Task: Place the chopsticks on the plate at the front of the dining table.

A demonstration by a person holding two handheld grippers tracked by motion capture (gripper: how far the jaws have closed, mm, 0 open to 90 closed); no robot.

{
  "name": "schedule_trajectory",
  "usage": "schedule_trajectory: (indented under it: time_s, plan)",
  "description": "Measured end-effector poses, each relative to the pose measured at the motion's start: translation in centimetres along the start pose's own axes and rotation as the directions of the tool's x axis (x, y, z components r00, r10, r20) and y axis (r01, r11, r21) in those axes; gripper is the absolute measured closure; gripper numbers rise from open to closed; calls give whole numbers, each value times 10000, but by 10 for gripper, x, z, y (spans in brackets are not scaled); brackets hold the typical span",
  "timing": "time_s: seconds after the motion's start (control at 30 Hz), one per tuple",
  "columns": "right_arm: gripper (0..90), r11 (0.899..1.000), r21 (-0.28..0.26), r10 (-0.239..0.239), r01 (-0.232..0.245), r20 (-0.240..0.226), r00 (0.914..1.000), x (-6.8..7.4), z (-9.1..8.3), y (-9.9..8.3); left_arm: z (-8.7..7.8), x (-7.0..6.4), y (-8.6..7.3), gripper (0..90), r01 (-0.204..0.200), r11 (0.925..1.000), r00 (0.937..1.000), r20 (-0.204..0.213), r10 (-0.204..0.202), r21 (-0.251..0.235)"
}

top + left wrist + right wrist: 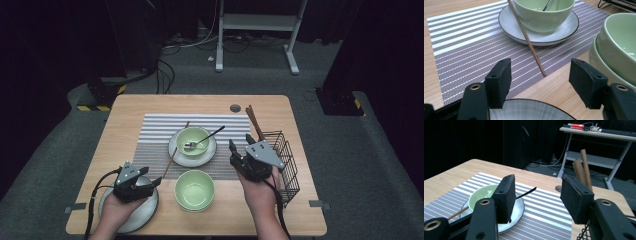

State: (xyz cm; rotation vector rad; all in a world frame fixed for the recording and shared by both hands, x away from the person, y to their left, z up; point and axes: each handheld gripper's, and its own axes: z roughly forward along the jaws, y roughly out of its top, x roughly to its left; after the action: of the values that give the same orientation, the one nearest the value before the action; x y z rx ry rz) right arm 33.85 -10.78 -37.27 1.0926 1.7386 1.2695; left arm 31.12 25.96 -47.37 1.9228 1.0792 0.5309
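While the left gripper (145, 184) hovered over a grey plate (145, 212) at the table's near left corner, its jaws stood apart and empty, aimed at a lone chopstick (526, 37) leaning on the saucer (511, 26) under a green bowl (544, 15) on the striped placemat (461, 52). The right gripper (241, 144), jaws likewise spread, hung beside the wire basket (290, 165).

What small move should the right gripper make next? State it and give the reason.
Probably ease the right gripper forward and left toward the spoon, whose dark handle sticks out over the rim of the green bowl toward it. Its jaws stand open and empty, just short of the handle, beside the wire basket.
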Motion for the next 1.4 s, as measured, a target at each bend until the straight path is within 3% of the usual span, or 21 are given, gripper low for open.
schedule_trajectory:
  time_s: [0.5, 1.4]
  plan:
    - [459, 9999, -92, 48, -44, 404, 9992, -15, 2, 10, 0, 0, 1, 340, 142, 9999, 9998, 105, -142, -74]
    - [566, 9997, -214, 102, -82, 952, 9954, -37, 15, 31, 2, -2, -1, 339, 129, 9999, 9998, 167, -129, 21]
